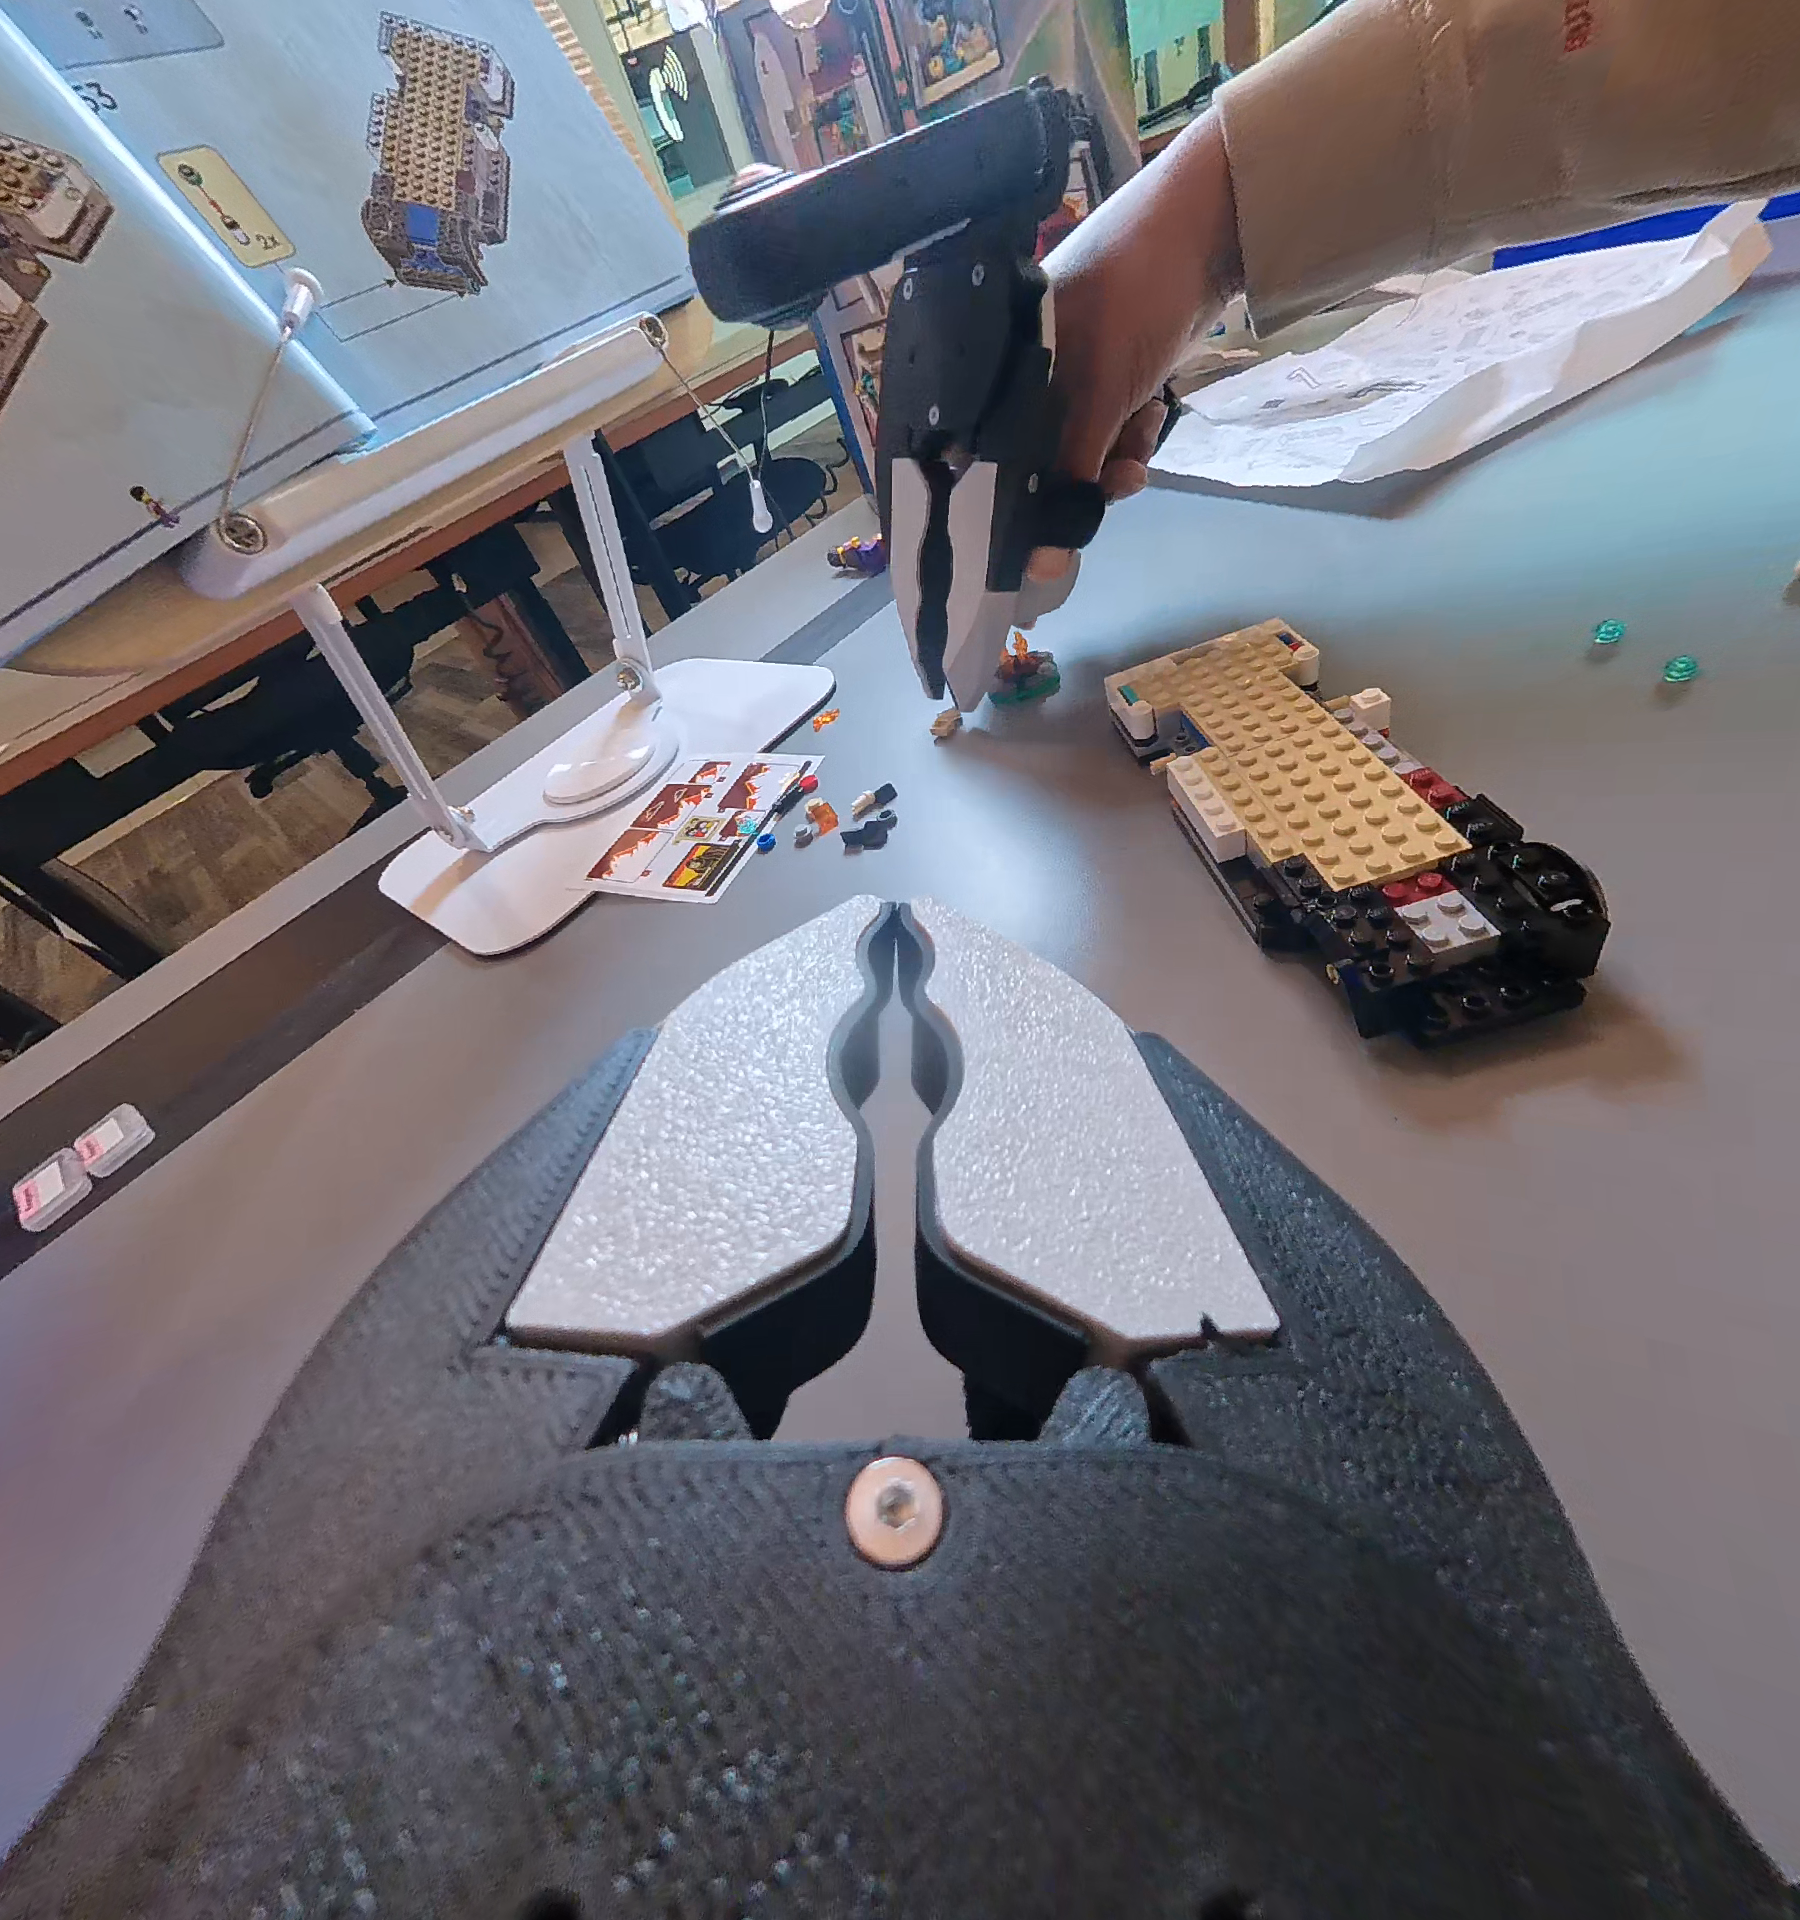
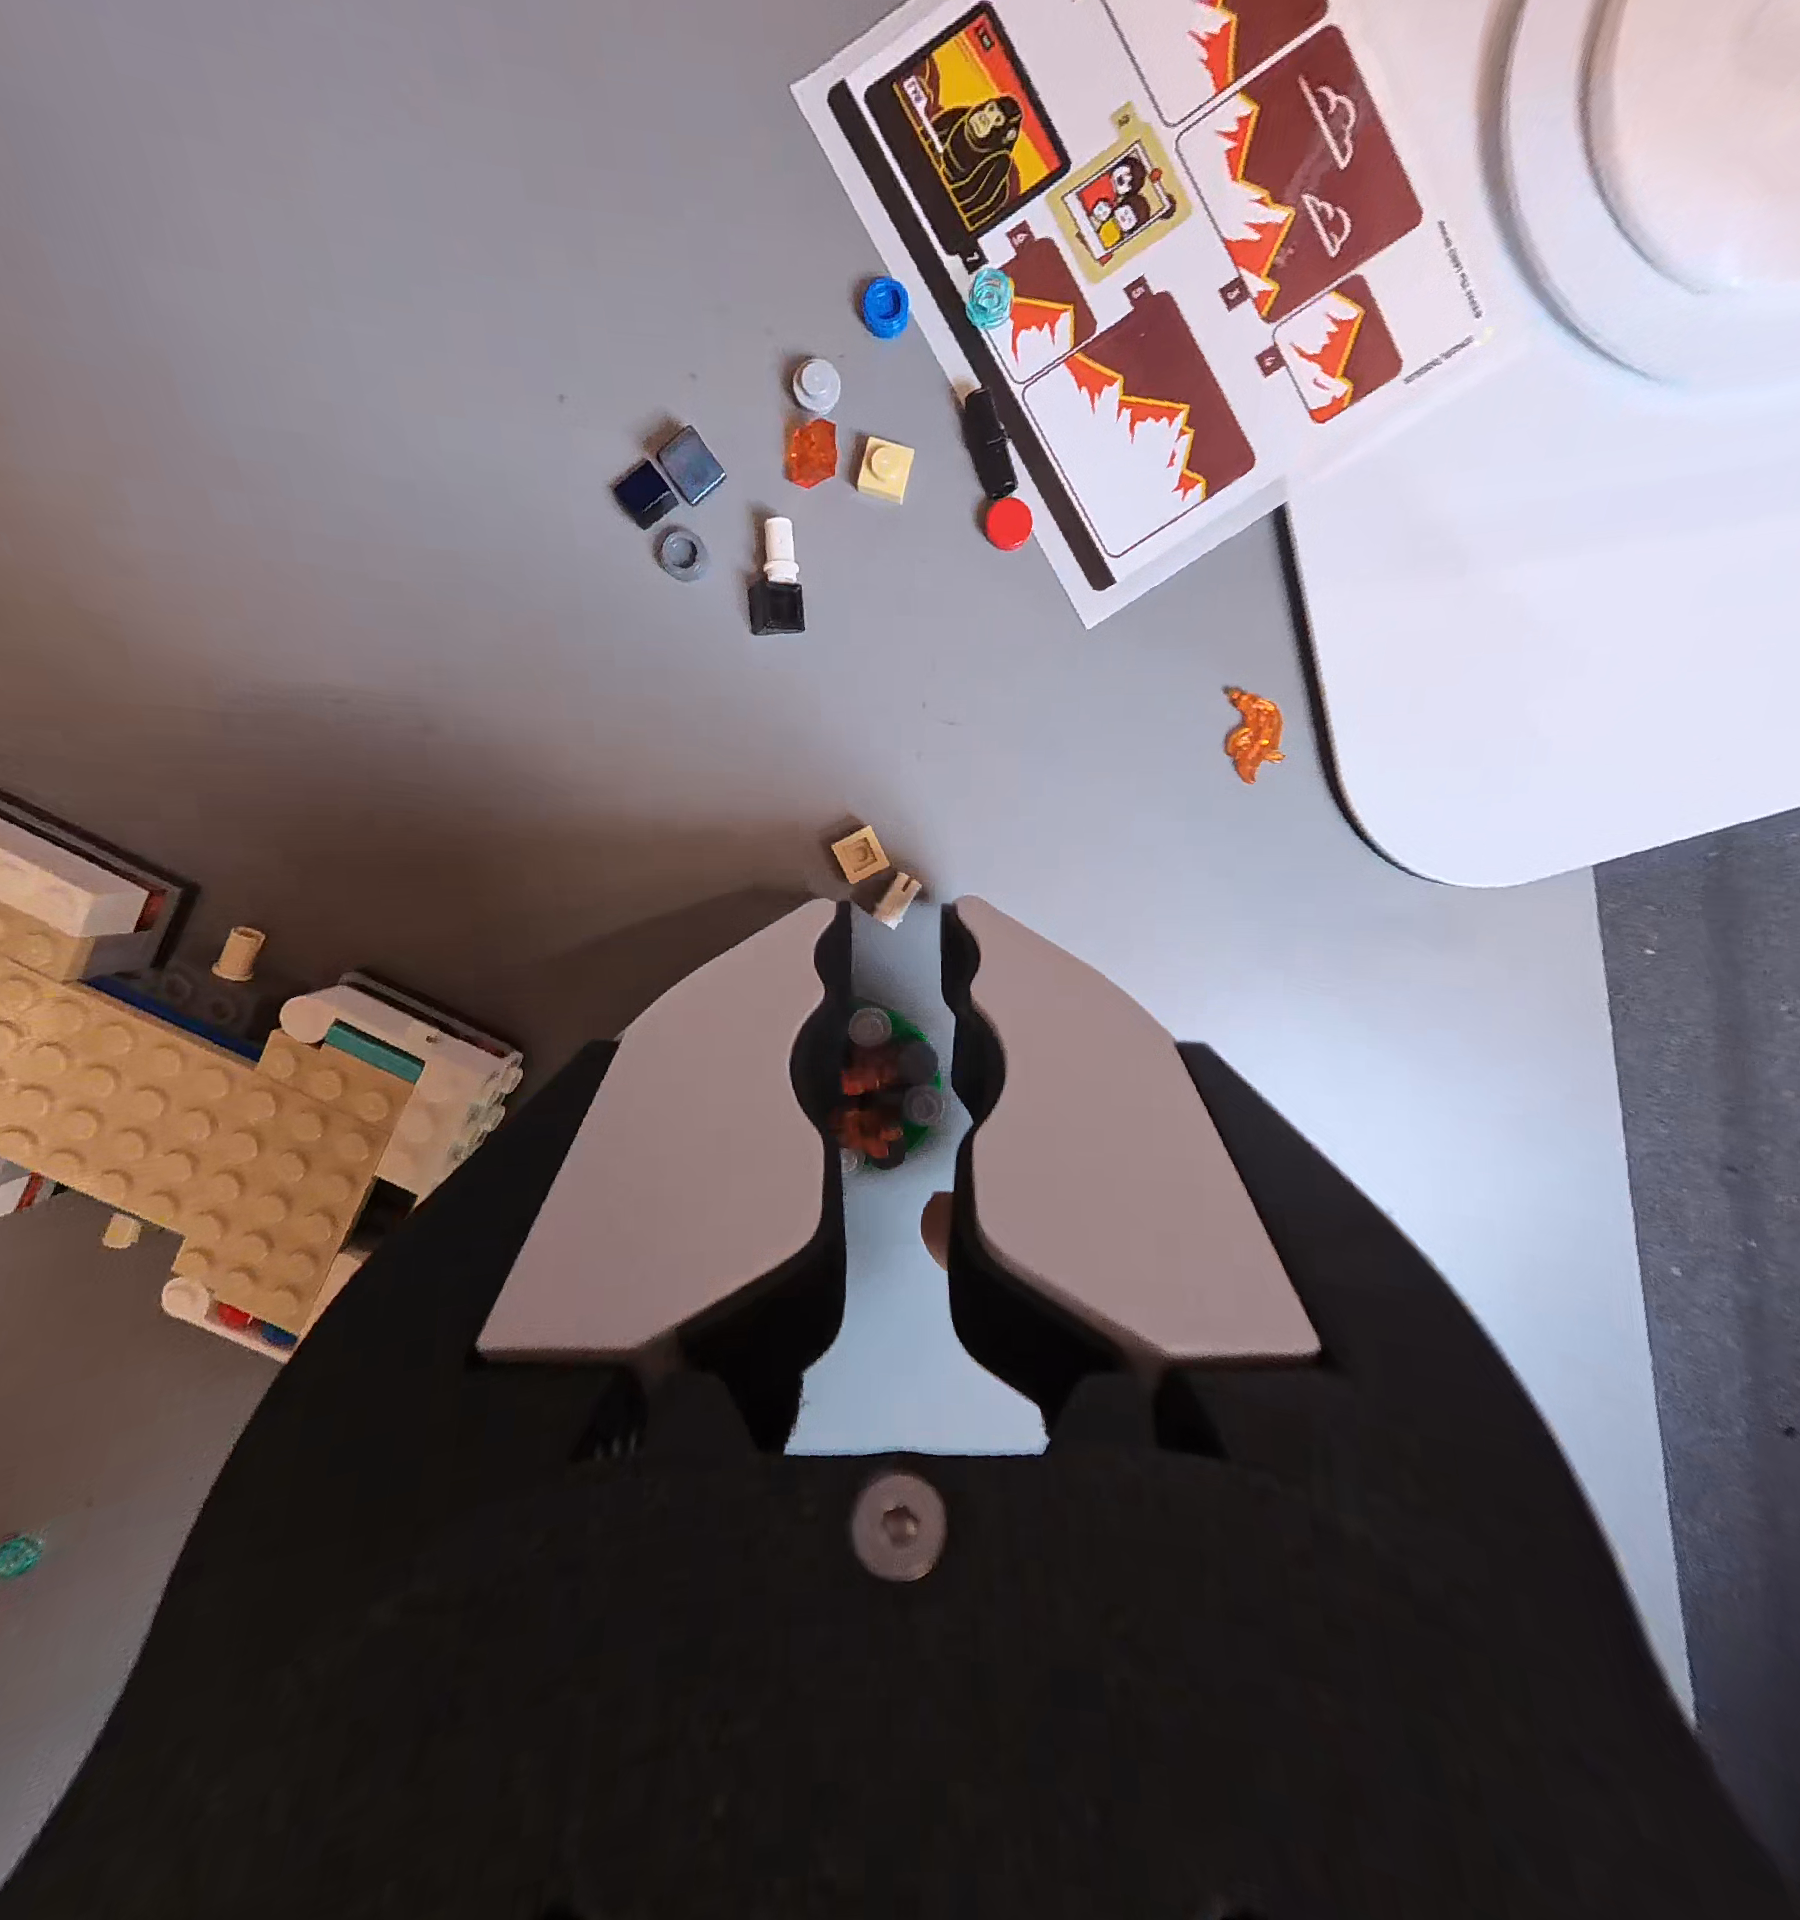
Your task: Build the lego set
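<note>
The right gripper (image 2: 894,914) points straight down at the grey table (image 2: 356,312), its jaws slightly parted and pinching nothing. A small cream piece (image 2: 896,896) lies on the table just off the fingertips, touching neither pad, with a tan square plate (image 2: 857,852) right beside it. Seen through the gap nearer the palm is a green-based campfire build (image 2: 891,1091). Loose small pieces (image 2: 771,468) and a sticker sheet (image 2: 1187,312) lie farther out. The left gripper (image 1: 896,912) is pressed shut on nothing, above bare table, the tan-and-black brick model (image 1: 1332,790) to its right.
</note>
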{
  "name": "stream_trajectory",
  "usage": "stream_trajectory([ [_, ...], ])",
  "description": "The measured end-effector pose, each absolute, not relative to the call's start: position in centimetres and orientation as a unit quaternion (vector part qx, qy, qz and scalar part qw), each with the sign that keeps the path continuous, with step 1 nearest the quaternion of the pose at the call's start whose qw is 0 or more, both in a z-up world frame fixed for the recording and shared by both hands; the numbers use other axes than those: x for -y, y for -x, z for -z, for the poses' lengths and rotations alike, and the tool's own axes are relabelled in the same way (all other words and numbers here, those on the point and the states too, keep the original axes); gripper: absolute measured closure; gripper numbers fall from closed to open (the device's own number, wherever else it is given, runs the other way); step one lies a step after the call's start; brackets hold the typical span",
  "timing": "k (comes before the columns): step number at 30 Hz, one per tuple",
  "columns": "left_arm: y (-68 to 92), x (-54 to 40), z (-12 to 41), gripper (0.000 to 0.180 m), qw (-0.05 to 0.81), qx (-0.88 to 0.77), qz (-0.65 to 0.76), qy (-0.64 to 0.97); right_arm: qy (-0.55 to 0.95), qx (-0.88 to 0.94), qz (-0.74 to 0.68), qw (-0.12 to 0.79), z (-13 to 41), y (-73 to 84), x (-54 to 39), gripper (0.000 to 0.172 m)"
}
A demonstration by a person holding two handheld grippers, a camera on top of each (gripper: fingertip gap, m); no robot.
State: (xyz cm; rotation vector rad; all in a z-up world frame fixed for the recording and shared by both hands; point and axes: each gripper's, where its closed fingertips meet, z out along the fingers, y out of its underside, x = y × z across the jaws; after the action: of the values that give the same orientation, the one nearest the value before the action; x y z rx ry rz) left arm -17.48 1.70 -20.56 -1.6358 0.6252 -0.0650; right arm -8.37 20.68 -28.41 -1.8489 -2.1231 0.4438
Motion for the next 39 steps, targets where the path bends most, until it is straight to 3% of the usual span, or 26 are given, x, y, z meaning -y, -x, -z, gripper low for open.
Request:
stream_trajectory([
  [8,17.5,-1.7,20.6,0.180,0.640,-0.273,0.033,0.717,0.637,0.749,-0.133,0.130,28.7,8.6,-20.9,0.166],
  [17,18.1,-1.9,20.1,0.180,0.643,-0.225,0.075,0.728,0.562,0.777,-0.225,0.171,22.0,4.5,-10.8,0.166],
  [26,18.7,-1.8,18.8,0.180,0.666,-0.192,0.084,0.716,0.561,0.785,-0.224,0.135,26.7,-3.2,0.1,0.165],
  [34,18.9,-1.8,18.7,0.180,0.668,-0.192,0.077,0.715,0.571,0.783,-0.201,0.140,28.4,-4.3,0.9,0.162],
  [39,18.9,-1.7,18.6,0.180,0.669,-0.194,0.073,0.714,0.583,0.767,-0.193,0.185,26.2,-4.9,-0.9,0.160],
])
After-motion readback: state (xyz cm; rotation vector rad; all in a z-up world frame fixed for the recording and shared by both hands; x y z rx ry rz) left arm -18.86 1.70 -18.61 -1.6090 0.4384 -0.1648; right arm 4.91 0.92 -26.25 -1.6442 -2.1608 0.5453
